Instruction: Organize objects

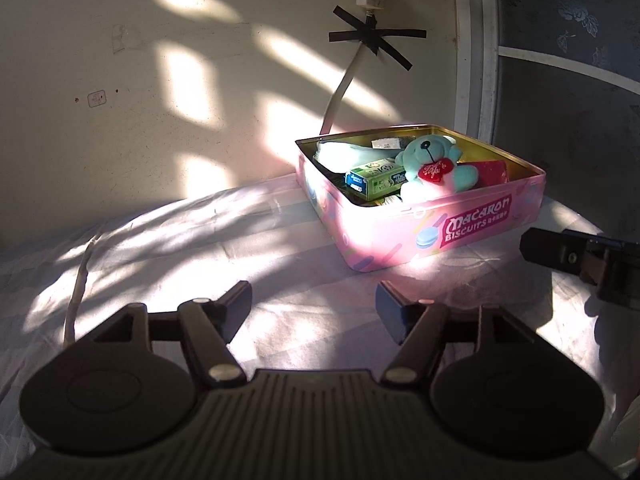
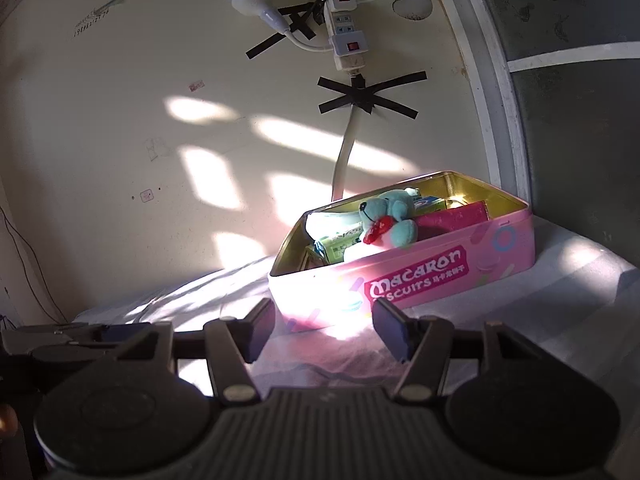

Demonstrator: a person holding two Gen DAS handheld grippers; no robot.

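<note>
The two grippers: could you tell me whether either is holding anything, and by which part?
Nothing is held: the left gripper and right gripper are both open and empty.

The pink tin (image 1: 472,226) reads "Macaron Biscuits"; the plush bear's heart (image 1: 437,171) lettering is probably illegible.

On the bed (image 1: 200,248) sits the tin (image 1: 460,220) (against the wall (image 1: 140,80)); inside, the teddy (image 1: 430,162) lies right of the carton (image 1: 374,180).
</note>
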